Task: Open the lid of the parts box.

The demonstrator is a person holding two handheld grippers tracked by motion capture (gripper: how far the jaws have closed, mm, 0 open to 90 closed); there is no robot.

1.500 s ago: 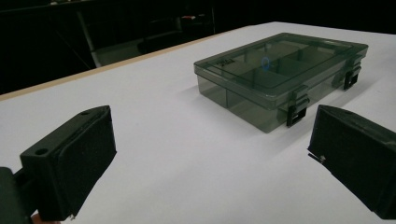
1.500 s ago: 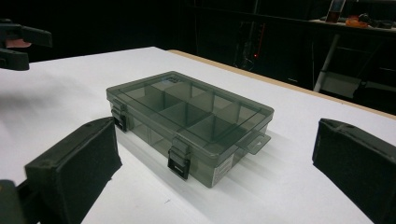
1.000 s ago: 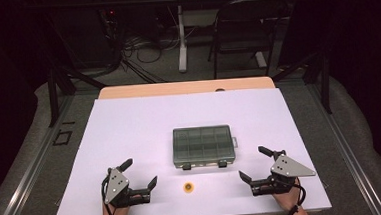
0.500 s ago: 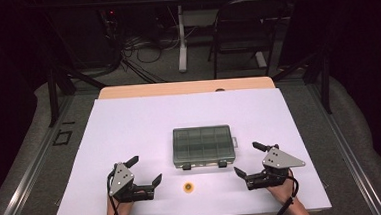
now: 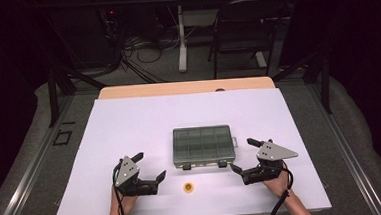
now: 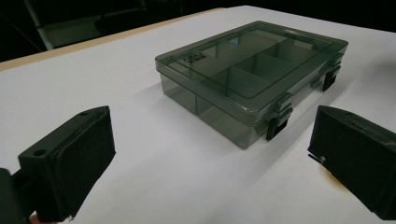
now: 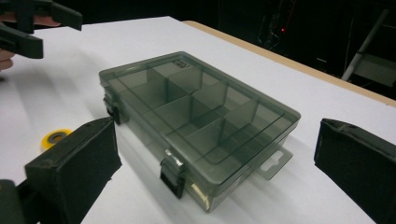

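A smoky transparent compartment box (image 5: 203, 146) lies shut on the white table (image 5: 179, 113), its two black latches facing the person. My left gripper (image 5: 151, 165) is open, just left of the box's near-left corner. My right gripper (image 5: 240, 154) is open beside the box's near-right corner. A small yellow ring (image 5: 187, 187) lies on the table in front of the box, between the grippers. In the left gripper view the box (image 6: 252, 74) sits ahead between the open jaws. In the right gripper view the box (image 7: 196, 116) is close, the yellow ring (image 7: 56, 136) at left.
The table's wooden far edge (image 5: 187, 87) shows beyond the white sheet. A dark chair (image 5: 244, 29) and floor cables stand behind the table. Wide bare white surface lies left, right and beyond the box. The left gripper (image 7: 32, 23) appears far off in the right gripper view.
Both grippers have moved inward and slightly forward toward the box's near corners. Both stay open. The box and the ring have not moved.
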